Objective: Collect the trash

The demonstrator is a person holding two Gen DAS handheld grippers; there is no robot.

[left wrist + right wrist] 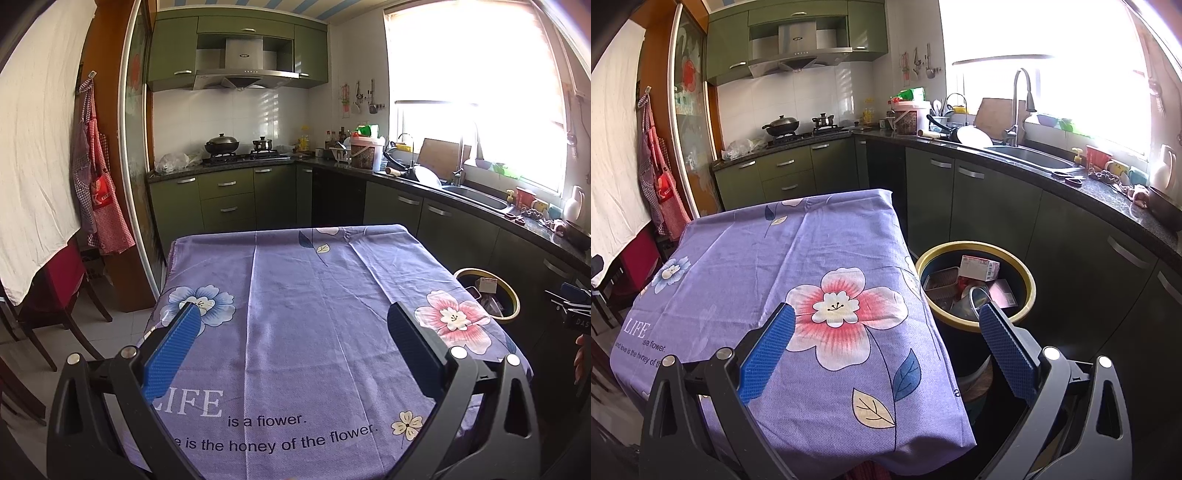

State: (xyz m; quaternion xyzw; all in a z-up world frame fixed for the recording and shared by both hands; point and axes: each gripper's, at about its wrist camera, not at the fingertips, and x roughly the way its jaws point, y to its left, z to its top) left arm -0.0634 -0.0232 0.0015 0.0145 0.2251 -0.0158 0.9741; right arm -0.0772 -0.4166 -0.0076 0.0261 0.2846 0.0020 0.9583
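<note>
Through the left wrist view we are holding the left gripper (293, 325) spread wide, empty, over the creased purple floral tablecloth (295, 280). Through the right wrist view our right gripper (886, 325) is gaping too; at its right the round yellow-rimmed bin (1030, 286) is holding a carton (979, 267) and trays.

The left gripper (291, 325), black-framed with blue ribbed pads, hangs with its jaws spread wide and nothing between them over a table draped in a purple cotton cloth (295, 280) printed with blue and pink flowers and the word "LIFE". Just off the cloth's right edge, on the floor, stands a round dark bin with a yellow rim (511, 295), a small box and other scraps showing inside it. Beyond the cloth's far edge run olive-green cabinets (229, 195), and a red checked apron (99, 192) hangs off to its left.
</note>
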